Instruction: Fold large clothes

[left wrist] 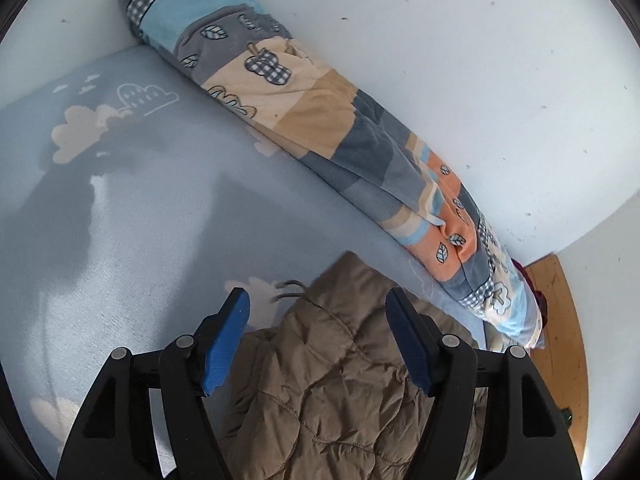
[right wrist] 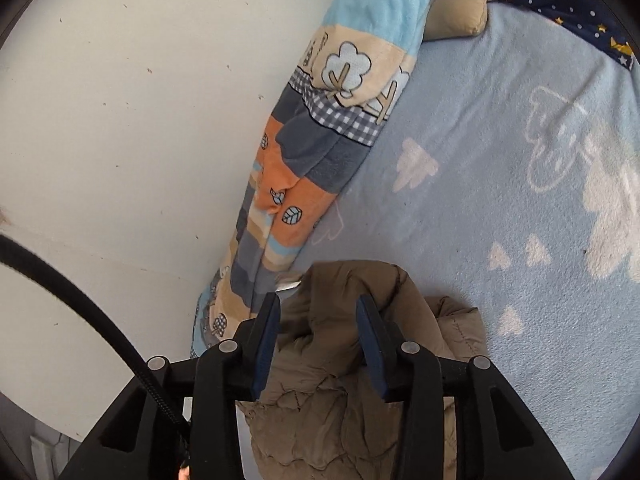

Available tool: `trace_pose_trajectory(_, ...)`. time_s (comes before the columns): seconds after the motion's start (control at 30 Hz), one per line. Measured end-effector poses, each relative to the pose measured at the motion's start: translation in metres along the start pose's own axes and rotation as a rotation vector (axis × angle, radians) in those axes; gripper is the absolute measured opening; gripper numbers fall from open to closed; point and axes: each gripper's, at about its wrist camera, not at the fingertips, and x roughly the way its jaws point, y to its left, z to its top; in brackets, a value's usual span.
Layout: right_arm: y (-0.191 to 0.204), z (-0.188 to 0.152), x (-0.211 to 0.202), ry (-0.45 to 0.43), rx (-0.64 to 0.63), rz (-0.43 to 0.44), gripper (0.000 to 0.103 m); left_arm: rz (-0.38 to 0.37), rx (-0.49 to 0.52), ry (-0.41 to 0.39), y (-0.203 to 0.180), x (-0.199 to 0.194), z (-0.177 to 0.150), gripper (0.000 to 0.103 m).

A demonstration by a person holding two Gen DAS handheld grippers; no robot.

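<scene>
A brown quilted jacket (left wrist: 328,392) lies crumpled on a light blue sheet (left wrist: 160,220) printed with clouds. In the left wrist view, my left gripper (left wrist: 317,294) hovers over the jacket's upper edge. Its blue pads (left wrist: 228,340) stand wide apart and do not touch the cloth. In the right wrist view, the same jacket (right wrist: 340,420) bulges up between the fingers of my right gripper (right wrist: 318,298). Those jaws are parted, and the pads (right wrist: 266,344) do not squeeze the fabric.
A rolled patchwork blanket (left wrist: 320,120) (right wrist: 320,152) lies along the white wall (left wrist: 460,60) just beyond the jacket. A tan cushion (right wrist: 456,16) and navy star-print fabric (right wrist: 580,12) sit at the bed's far end. Wooden floor (left wrist: 560,320) shows at the right. A black cable (right wrist: 80,304) crosses at the left.
</scene>
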Motion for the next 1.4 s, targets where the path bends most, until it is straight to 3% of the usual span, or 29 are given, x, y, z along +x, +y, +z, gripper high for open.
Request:
trace_pose_trajectory(0.13,0.029,-0.012,-0.006,0.016,-0.169,-0.061,0.044,-0.033,0.197,0.046,-0.048,0.011,-0.026,0.07)
trace_pose_trajectory(0.3,0.079,-0.074,0.045,0.123,-0.529,-0.166,0.044,-0.02,0.471,0.152,-0.123,0.06,-0.081,0.07)
trace_pose_trajectory(0.37,0.09,-0.104,0.075,0.143,-0.651,-0.24,0.044,0.03,0.556,0.197,-0.144,0.09,-0.104,0.07)
trace_pose_trajectory(0.43,0.092,-0.129,0.106,0.171,-0.745,-0.301,0.044,0.163,0.61,0.268,-0.151,0.126,-0.121,0.07)
trace_pose_trajectory(0.5,0.084,-0.146,0.14,0.197,-0.821,-0.422,0.044,0.279,0.621,0.35,-0.146,0.158,-0.13,0.07)
trace_pose_trajectory(0.57,0.061,-0.152,0.171,0.275,-0.825,-0.516,0.045,0.325,0.633,0.391,-0.142,0.175,-0.133,0.071)
trace_pose_trajectory(0.73,0.031,-0.144,0.201,0.358,-0.778,-0.558,0.046,0.348,0.6,0.446,-0.137,0.198,-0.127,0.074)
trace_pose_trajectory(0.83,0.026,-0.14,0.208,0.379,-0.75,-0.581,0.046,0.362,0.56,0.419,-0.134,0.206,-0.126,0.075)
trace_pose_trajectory(0.93,0.033,-0.14,0.203,0.365,-0.765,-0.596,0.047,0.324,0.549,0.358,-0.133,0.188,-0.127,0.074)
trace_pose_trajectory(1.13,0.07,-0.155,0.111,0.226,-0.789,-0.418,0.047,0.15,0.524,0.21,-0.141,0.1,-0.141,0.073)
trace_pose_trajectory(1.3,0.077,-0.207,0.047,0.205,-0.779,-0.32,0.047,0.155,0.597,0.103,-0.134,0.031,-0.194,0.073)
trace_pose_trajectory(1.4,0.075,-0.241,0.024,0.186,-0.748,-0.308,0.047,0.181,0.585,0.108,-0.121,0.003,-0.223,0.073)
